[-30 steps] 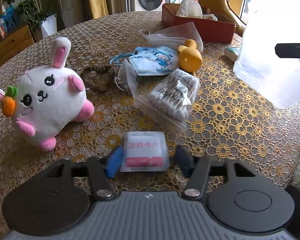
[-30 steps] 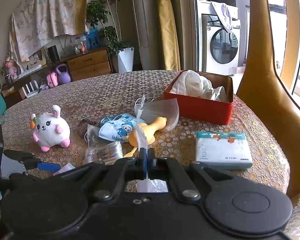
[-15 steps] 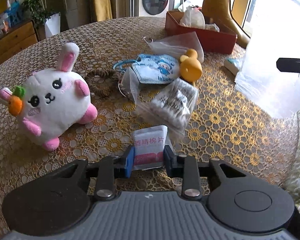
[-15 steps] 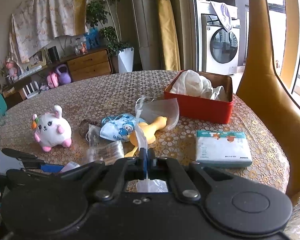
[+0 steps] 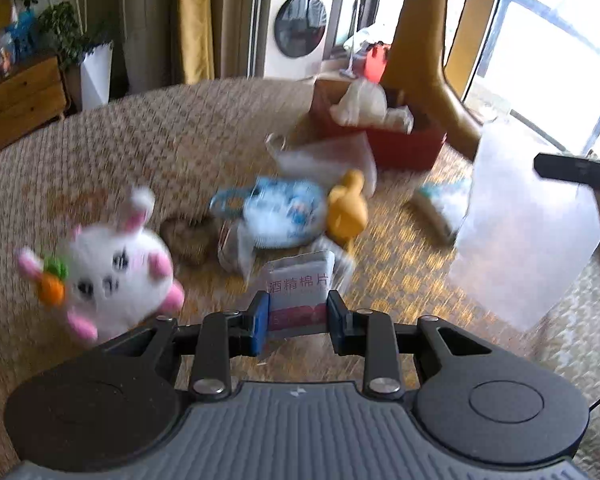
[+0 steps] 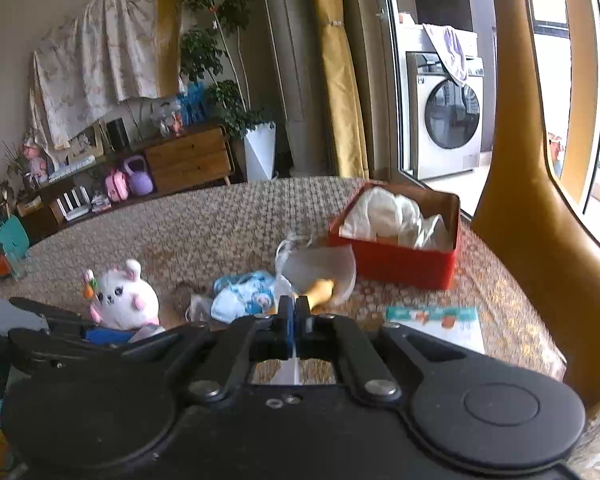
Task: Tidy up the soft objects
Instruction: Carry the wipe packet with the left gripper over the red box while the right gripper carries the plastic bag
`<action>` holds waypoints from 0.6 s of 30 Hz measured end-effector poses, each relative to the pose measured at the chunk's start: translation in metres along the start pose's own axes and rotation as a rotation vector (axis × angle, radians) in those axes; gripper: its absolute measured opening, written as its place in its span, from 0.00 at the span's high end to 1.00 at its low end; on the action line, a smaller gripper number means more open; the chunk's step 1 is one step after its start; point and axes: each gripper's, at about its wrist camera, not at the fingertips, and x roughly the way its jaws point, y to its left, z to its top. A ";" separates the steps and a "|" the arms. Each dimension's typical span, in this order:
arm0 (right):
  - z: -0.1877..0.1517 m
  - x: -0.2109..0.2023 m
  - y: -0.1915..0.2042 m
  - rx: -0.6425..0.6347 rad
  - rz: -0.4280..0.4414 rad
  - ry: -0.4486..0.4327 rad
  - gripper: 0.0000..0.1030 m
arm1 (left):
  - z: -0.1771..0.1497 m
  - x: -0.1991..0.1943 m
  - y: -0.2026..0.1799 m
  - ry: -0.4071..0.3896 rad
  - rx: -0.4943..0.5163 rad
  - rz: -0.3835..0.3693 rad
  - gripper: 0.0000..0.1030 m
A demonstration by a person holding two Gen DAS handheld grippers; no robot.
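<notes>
My left gripper (image 5: 298,316) is shut on a white pack of alcohol pads (image 5: 298,286) with red print and holds it above the table. My right gripper (image 6: 295,322) is shut on the edge of a clear plastic bag (image 5: 528,216), which hangs open at the right of the left wrist view. On the table lie a white bunny plush (image 5: 112,268), a blue face mask in a wrapper (image 5: 280,212), a yellow duck toy (image 5: 346,210) and another clear bag (image 6: 320,268). The left wrist view is blurred by motion.
A red box (image 6: 400,264) with white cloth stands at the back right of the round lace-covered table (image 6: 204,232). A flat tissue pack (image 6: 440,320) lies near the right edge. A brown hair tie (image 5: 188,236) lies beside the bunny. A yellow chair back (image 6: 516,184) rises at right.
My left gripper closed on the alcohol pad pack and lifted it off the table, tilting up. The right gripper rose slightly with the bag still in it.
</notes>
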 end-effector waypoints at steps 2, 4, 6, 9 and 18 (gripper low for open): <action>0.007 -0.002 -0.001 -0.005 0.003 -0.010 0.98 | 0.016 -0.004 -0.006 -0.018 0.017 -0.008 0.71; 0.015 -0.003 -0.003 -0.016 -0.001 -0.022 0.98 | 0.029 -0.006 -0.013 -0.039 0.039 -0.007 0.71; 0.019 -0.002 -0.005 -0.020 -0.011 -0.033 0.98 | 0.043 -0.006 -0.019 -0.054 0.054 -0.011 0.71; 0.028 0.000 -0.012 -0.015 -0.014 -0.047 0.98 | 0.062 -0.004 -0.028 -0.065 0.065 -0.028 0.71; 0.065 0.014 -0.038 -0.029 -0.062 -0.113 0.98 | 0.119 0.019 -0.058 -0.098 0.124 -0.036 0.71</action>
